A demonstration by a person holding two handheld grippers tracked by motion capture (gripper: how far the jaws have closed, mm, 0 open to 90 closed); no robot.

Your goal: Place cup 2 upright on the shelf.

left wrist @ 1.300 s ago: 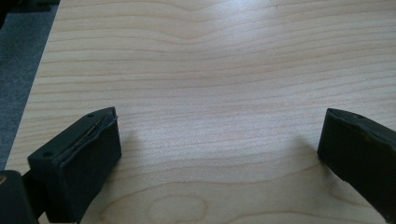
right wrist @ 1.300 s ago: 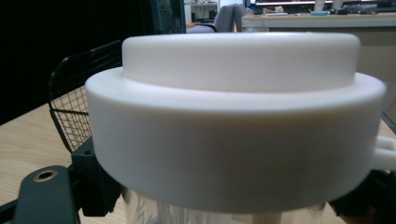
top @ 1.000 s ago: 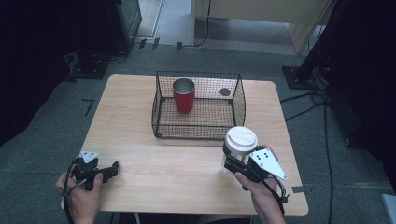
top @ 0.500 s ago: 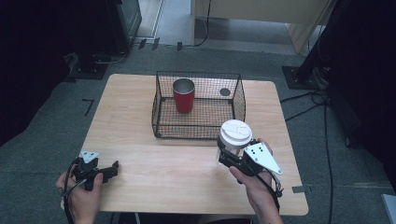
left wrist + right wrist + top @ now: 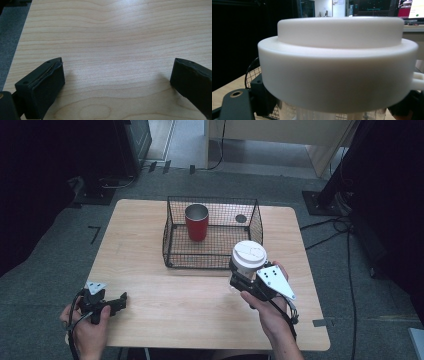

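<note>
**Lidded cup held just short of the basket's near wall**

Currently the landmark is the black wire basket [image 5: 212,232], sitting toward the far middle of the wooden table [image 5: 150,285]. Everything below is placed against it.

Inside the basket, left of its centre, a red metal tumbler [image 5: 196,222] stands upright, mouth open. A small dark round item lies by the basket's far right corner; too small to identify.

Just outside the basket's near right corner, the clear cup with white lid [image 5: 248,261] is upright, long axis vertical, lid up. It appears lifted off the table, though the high view does not settle this. In the right gripper view the lid [image 5: 337,60] crowds the lens, with basket mesh visible behind and below it.

Right gripper [image 5: 243,279]: jaws clamped on the cup body below the lid, hand behind it on the near side.

Left gripper [image 5: 119,302]: well off from the basket's near left corner, low over the table, jaws spread wide with bare wood between them.

Judgement: basket lies directly beyond the cup from the right gripper. The cup must rise over the near wall, then go forward, landing right of the tumbler.
</note>
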